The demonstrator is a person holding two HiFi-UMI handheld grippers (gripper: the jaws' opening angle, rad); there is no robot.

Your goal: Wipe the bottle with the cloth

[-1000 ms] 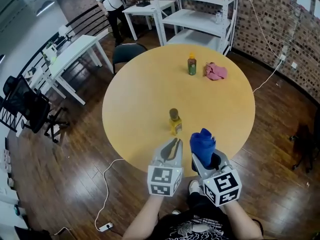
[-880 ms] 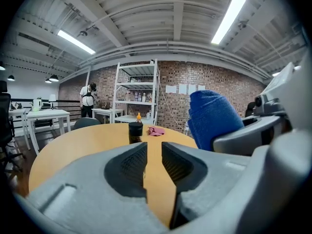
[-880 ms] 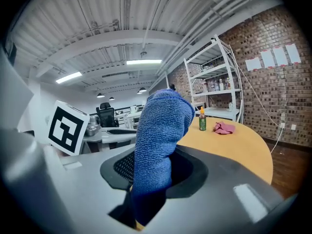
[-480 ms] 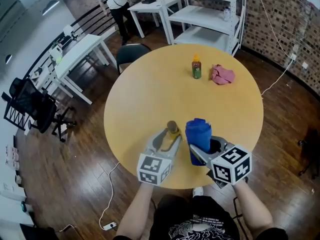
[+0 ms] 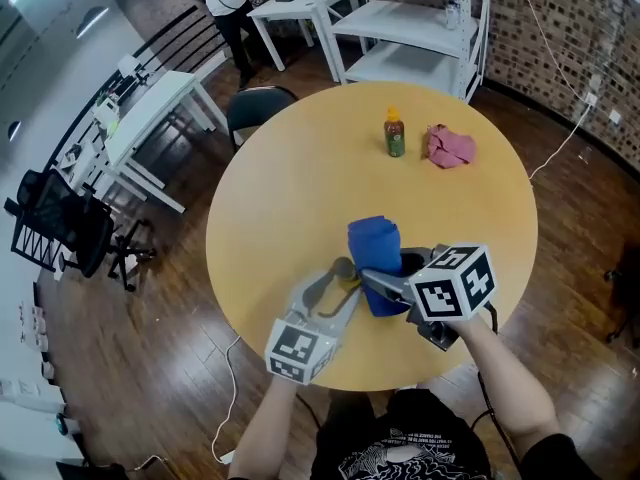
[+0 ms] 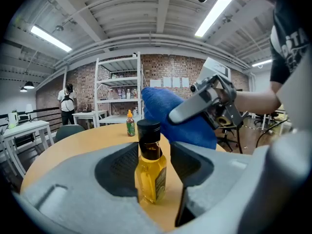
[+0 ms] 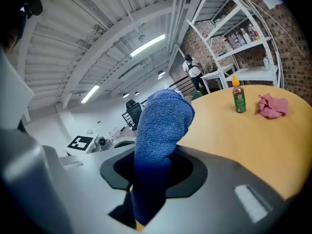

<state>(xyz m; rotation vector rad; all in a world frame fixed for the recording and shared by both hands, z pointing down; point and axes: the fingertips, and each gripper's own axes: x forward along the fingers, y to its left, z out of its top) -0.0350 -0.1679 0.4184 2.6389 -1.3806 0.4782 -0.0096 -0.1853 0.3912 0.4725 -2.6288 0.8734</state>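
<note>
1. Clear, black-capped bottle of yellow liquid (image 6: 150, 172): stood upright near the round wooden table's (image 5: 300, 168) near edge, long axis vertical, cap uppermost.
2. Left gripper (image 5: 340, 280): jaws had just been opening and straddled the bottle without pressing.
3. Right gripper (image 7: 153, 167): clamped an upright blue terry cloth (image 7: 163, 121) beside the cap.

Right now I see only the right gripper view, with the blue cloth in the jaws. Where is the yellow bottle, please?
Observer: The yellow bottle stands upright on the table, between the jaws of the left gripper.
Operator: Is it gripped already?
Observer: No. Those jaws have just been opening, and a gap shows beside the bottle.
Operator: And my cloth?
Observer: The blue cloth is close behind the bottle's top; contact I cannot confirm.
</note>
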